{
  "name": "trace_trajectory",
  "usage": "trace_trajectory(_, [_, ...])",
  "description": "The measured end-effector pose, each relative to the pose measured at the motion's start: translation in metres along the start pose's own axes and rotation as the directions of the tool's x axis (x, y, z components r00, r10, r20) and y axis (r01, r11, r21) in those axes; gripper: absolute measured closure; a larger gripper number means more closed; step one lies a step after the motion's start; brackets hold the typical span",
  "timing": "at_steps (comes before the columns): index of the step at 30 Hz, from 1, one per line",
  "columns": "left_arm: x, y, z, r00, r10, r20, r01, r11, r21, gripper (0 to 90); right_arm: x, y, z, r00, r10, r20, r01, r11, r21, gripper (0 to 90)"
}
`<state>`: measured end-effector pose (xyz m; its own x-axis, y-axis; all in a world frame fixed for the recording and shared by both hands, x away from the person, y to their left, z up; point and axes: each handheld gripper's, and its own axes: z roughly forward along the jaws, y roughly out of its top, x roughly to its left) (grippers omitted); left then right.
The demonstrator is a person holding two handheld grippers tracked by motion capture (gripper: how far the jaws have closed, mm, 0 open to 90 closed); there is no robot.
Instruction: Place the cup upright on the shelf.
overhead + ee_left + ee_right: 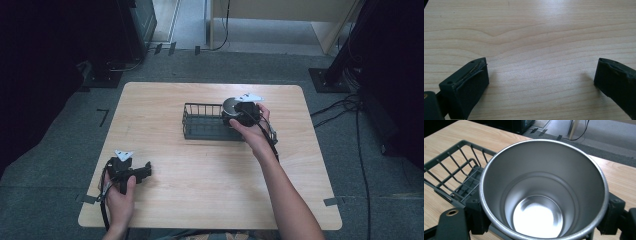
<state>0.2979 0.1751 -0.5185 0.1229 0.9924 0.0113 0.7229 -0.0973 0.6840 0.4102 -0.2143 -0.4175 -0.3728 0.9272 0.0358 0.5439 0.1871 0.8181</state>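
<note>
From the high view, the right gripper (235, 114) clamps a steel cup (230, 105) at the right end of the black wire basket (200, 121) on the pale wood table (210, 170). The left gripper (145, 172) rests near the table's front-left corner.

Left gripper view: jaws spread wide over bare woodgrain.

Right gripper view: the cup (541, 195) is round and brushed inside, with a bright bottom and a rolled rim, squeezed between both jaws.

The steel cup (544, 195) is hiding the wire basket's (451, 175) far end and losing its near rim below the right gripper view's edge.
</note>
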Motion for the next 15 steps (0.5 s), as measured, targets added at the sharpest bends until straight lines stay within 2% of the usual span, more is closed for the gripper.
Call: trace_trajectory(15, [0.000, 0.000, 0.000, 1.0000, 0.000, 0.000, 0.000, 1.0000, 0.000, 0.0, 0.001, -0.006, 0.014, 1.0000, 0.000, -0.001, 0.001, 0.999, 0.044, 18.3])
